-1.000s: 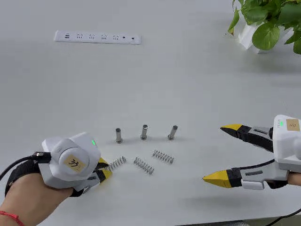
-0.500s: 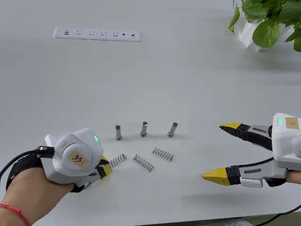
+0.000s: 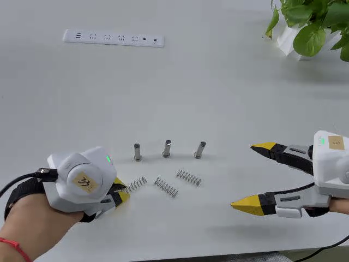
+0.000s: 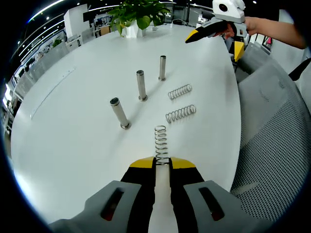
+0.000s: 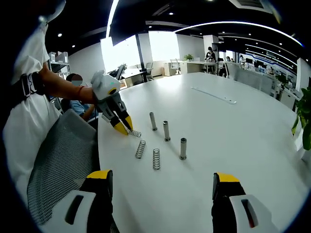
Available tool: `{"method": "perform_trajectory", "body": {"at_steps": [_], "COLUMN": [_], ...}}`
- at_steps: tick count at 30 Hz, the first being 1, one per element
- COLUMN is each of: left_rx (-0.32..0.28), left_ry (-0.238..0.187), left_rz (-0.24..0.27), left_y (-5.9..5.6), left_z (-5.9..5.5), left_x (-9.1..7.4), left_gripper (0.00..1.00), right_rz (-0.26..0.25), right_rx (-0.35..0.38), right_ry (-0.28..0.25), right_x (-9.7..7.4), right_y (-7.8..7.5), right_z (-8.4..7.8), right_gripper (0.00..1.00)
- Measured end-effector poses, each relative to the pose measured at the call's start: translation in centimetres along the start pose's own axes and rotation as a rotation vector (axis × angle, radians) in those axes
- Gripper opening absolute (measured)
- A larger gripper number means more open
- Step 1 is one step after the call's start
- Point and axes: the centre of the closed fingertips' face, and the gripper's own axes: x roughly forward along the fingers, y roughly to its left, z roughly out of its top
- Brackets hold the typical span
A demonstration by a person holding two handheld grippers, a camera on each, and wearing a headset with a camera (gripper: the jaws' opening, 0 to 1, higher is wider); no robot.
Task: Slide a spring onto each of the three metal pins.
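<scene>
Three short polished metal pins (image 3: pixel 167 148) stand upright in a row on the white tabletop (image 3: pixel 218 87), and three thin coiled wire springs (image 3: pixel 165 188) lie flat just at their 6 o'clock side, none threaded yet. The left gripper (image 4: pixel 162 162), at about 8 o'clock from the row in the head view, has its yellow-tipped jaws together on the near end of the leftmost spring (image 4: pixel 160 141), whose free end points toward the leftmost pin (image 4: pixel 119 112). The right gripper (image 3: pixel 250 174) hangs well apart at 3 o'clock, jaws spread wide and holding nothing. The springs look very light and bendy (likely to buckle, roll or flick away if squeezed hard across the coils), so a gentle pinch near one end, leaving the bore open at the other, seems the sound hold. The pins look stiff but unfixed, so a sideways nudge might topple one.
</scene>
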Motion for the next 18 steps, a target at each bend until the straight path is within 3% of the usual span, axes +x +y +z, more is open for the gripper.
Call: {"method": "perform_trajectory", "body": {"at_steps": [9,18], "left_rx": [-0.023,-0.068], "left_ry": [-0.068,-0.194], "left_rz": [0.003,-0.004], "left_y": [-0.1,-0.7], "left_z": [0.8,3.3], "left_x": [-1.5,-3.5], "left_gripper": [0.07,0.07], "right_rz": [0.024,0.103], "right_rx": [-0.016,0.019], "right_ry": [-0.025,-0.099], "right_x": [0.2,1.1], "right_y": [1.1,3.8], "right_z": [2.5,6.8], "right_gripper": [0.76,0.58]}}
